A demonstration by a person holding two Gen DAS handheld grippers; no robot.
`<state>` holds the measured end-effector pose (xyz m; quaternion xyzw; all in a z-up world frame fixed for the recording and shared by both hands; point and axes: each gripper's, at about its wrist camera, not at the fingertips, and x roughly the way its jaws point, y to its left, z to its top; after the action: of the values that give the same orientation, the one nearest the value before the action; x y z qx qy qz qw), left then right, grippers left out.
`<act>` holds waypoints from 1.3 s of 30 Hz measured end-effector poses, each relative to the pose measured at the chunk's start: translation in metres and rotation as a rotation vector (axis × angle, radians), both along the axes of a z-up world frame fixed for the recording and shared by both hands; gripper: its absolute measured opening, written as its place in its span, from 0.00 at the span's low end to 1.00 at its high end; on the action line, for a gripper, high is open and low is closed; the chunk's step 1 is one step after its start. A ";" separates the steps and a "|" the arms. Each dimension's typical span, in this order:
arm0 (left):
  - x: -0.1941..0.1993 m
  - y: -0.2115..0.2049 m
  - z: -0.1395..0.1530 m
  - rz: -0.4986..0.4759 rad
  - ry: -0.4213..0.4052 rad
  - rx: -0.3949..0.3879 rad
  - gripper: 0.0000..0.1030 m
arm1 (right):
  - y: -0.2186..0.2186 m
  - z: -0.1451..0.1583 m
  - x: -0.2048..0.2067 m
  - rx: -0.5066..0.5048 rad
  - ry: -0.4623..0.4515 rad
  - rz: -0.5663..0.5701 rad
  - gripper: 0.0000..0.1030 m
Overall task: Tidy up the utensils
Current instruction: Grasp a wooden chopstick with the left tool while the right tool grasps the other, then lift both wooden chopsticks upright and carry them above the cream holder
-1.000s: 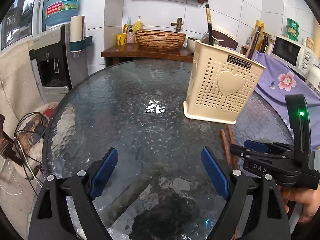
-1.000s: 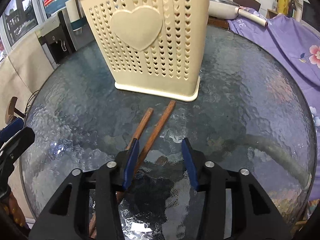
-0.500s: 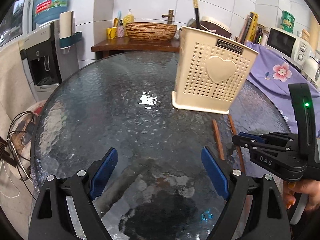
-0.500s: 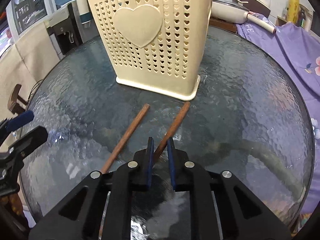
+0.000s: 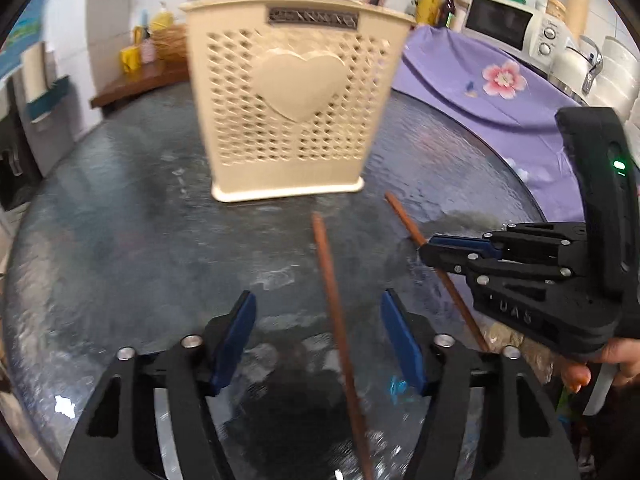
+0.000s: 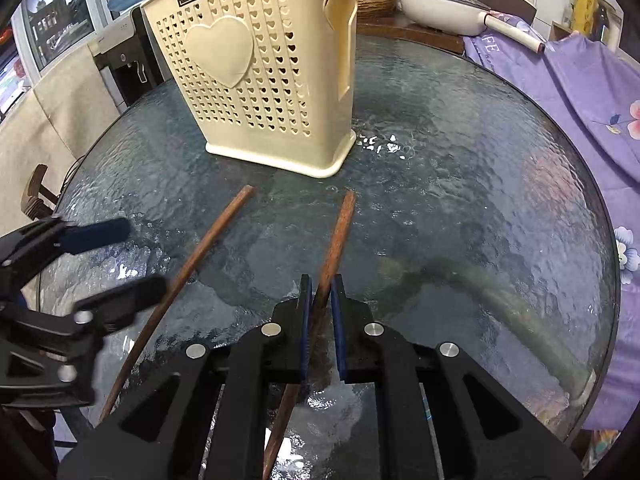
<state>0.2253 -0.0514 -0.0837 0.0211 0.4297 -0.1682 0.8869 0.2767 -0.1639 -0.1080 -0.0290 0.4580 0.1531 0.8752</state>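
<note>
- Two wooden chopsticks lie on the textured glass desk (image 6: 460, 184) in front of the cream perforated utensil holder (image 6: 256, 80), their far tips near its base but not touching it.
- Our right gripper (image 6: 320, 304) has its blue fingers (image 6: 306, 312) drawn in on the right chopstick (image 6: 340, 236), gripping it partway along the shaft; whether the stick has left the glass we cannot tell.
- Our left gripper (image 5: 318, 344) hangs wide open over the left chopstick (image 5: 330, 292), which runs between its fingers (image 5: 236, 336) without touching either, so it holds nothing.
- We judge the sticks light, stiff and slim, likely smooth enough to pivot or slide in a pinch on so narrow a shaft.
- We would take hold near the middle of the length, fingers square across the stick, so it stays balanced when tipped upright.
- Getting a tip over the holder's tall rim looks the harder part; a grip too near one end would let the far end droop.
- Dark handles already stand up from the holder's top in the left view.
</note>
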 end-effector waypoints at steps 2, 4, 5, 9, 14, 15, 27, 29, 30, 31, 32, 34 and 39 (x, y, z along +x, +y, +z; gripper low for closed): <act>0.008 -0.008 -0.003 -0.013 0.006 0.027 0.51 | 0.000 0.001 0.000 0.007 0.005 -0.002 0.10; 0.014 -0.013 -0.005 -0.016 0.010 0.048 0.44 | 0.000 0.001 0.001 0.009 0.007 -0.001 0.10; 0.019 -0.017 -0.008 -0.017 0.019 0.057 0.41 | 0.000 0.001 0.002 0.008 0.007 -0.001 0.10; 0.027 -0.023 -0.013 -0.009 0.030 0.070 0.30 | -0.003 0.002 0.006 0.014 0.011 -0.020 0.10; 0.029 -0.025 -0.014 -0.001 0.015 0.103 0.19 | -0.001 0.003 0.015 0.000 0.013 -0.034 0.10; 0.030 -0.028 -0.014 0.001 0.014 0.105 0.18 | 0.001 0.003 0.017 -0.001 0.013 -0.038 0.10; 0.028 -0.028 -0.015 0.029 -0.021 0.112 0.07 | 0.014 0.002 0.021 -0.027 -0.018 -0.076 0.09; 0.026 -0.029 -0.015 0.026 -0.022 0.113 0.07 | 0.014 0.002 0.020 -0.028 -0.019 -0.077 0.09; 0.025 -0.028 -0.016 0.024 -0.023 0.113 0.07 | 0.012 0.001 0.017 -0.028 -0.020 -0.077 0.09; 0.024 -0.028 -0.016 0.022 -0.024 0.112 0.07 | 0.012 0.001 0.017 -0.029 -0.021 -0.077 0.09; 0.024 -0.028 -0.016 0.022 -0.024 0.112 0.07 | 0.012 0.000 0.015 -0.030 -0.022 -0.078 0.09; 0.024 -0.028 -0.016 0.021 -0.023 0.109 0.07 | 0.013 0.000 0.013 -0.032 -0.024 -0.080 0.09; 0.024 -0.030 -0.015 0.019 -0.021 0.099 0.07 | 0.009 0.000 0.011 0.006 -0.021 -0.087 0.09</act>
<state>0.2495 -0.0814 -0.0986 0.0627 0.4284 -0.1378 0.8908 0.2881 -0.1553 -0.1079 -0.0077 0.4494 0.1159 0.8858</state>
